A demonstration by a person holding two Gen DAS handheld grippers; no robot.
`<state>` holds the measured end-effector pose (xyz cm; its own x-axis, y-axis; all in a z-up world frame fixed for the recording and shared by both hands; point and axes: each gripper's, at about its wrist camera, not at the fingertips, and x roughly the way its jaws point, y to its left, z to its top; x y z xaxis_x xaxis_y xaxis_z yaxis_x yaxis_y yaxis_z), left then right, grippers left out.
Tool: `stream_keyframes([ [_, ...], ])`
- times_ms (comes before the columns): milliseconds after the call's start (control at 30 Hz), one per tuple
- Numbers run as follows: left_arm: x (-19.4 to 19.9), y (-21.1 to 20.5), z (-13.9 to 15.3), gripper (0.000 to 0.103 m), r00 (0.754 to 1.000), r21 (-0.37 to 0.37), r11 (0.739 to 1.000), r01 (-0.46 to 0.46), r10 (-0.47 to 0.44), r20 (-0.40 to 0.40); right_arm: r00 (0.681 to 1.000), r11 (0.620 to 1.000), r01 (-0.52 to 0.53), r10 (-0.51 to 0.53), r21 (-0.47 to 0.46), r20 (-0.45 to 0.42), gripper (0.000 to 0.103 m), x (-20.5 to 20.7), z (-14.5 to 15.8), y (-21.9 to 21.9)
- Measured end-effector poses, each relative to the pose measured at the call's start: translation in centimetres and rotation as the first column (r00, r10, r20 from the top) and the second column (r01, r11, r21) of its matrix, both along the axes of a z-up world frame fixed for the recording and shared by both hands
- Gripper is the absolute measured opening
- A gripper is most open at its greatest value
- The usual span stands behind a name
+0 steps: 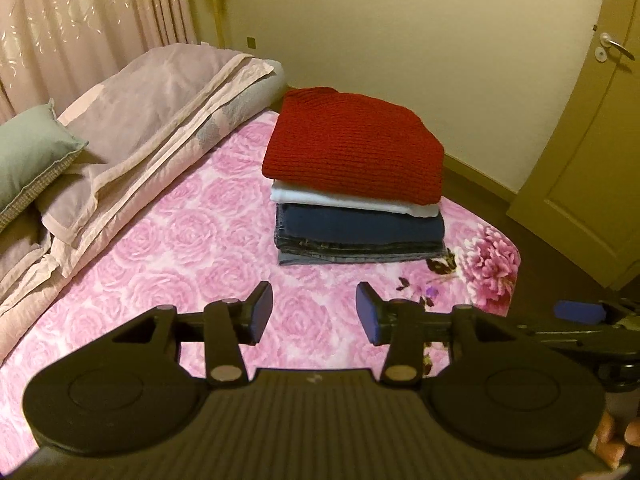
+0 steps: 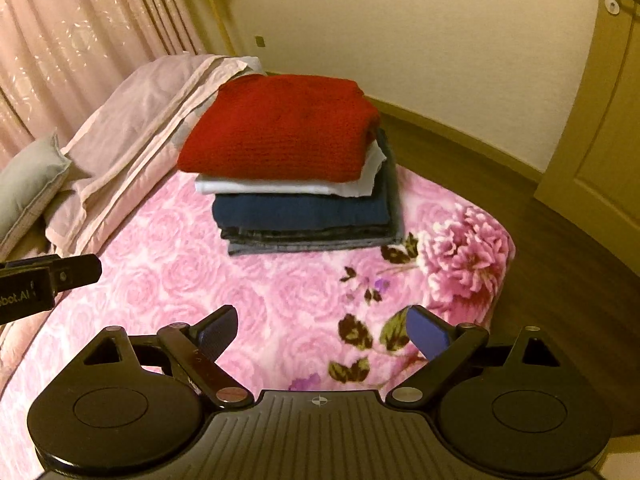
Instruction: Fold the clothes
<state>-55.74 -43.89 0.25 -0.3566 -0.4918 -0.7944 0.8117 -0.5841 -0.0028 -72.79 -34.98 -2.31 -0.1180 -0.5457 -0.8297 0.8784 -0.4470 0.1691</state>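
My left tool (image 1: 314,312) hangs over the pink blanket (image 1: 168,264) with its blue pads set wide apart and nothing between them. My right tool (image 2: 322,332) hangs beside it, pads spread even wider, also empty. Neither touches the clothes.

The clothes sit ahead of both tools in one folded stack near the far corner of the bed. On top is the red sweater (image 1: 352,144), folded flat. Under it lies a white garment (image 1: 344,200), its edge showing along the front and, from the right wrist view, at the right side too. Below that is a dark blue piece (image 1: 360,226), and at the bottom jeans (image 1: 360,254), resting on the blanket.

Left of the stack a folded quilt (image 1: 160,120) runs along the bed, with a green pillow (image 1: 28,152) at its near end. Curtains (image 1: 80,12) hang behind them. A door (image 1: 592,160) stands at the right, past the big printed flower (image 1: 496,264) on the blanket's corner.
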Motion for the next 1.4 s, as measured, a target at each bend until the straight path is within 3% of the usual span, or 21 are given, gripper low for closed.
stream_keyframes([
  [367, 2.6, 1.3, -1.7, 0.043, 0.999, 0.036, 0.999, -0.027, 0.026, 0.020, 1.000, 1.000, -0.015, 0.015, 0.006, -0.011, 0.094, 2.5, -0.2, 0.8],
  [667, 3.8, 1.0, -2.6, 0.050, 0.998, 0.036, 0.998, -0.051, 0.050, 0.032, 0.999, 1.000, -0.022, 0.023, 0.018, -0.042, 0.094, 3.6, -0.1, -0.1],
  [1400, 1.9, -1.2, -4.9, 0.050, 0.998, 0.085, 0.995, -0.054, 0.051, 0.027, 0.999, 0.996, -0.025, 0.028, 0.084, -0.041, 0.094, 1.8, -1.9, -2.9],
])
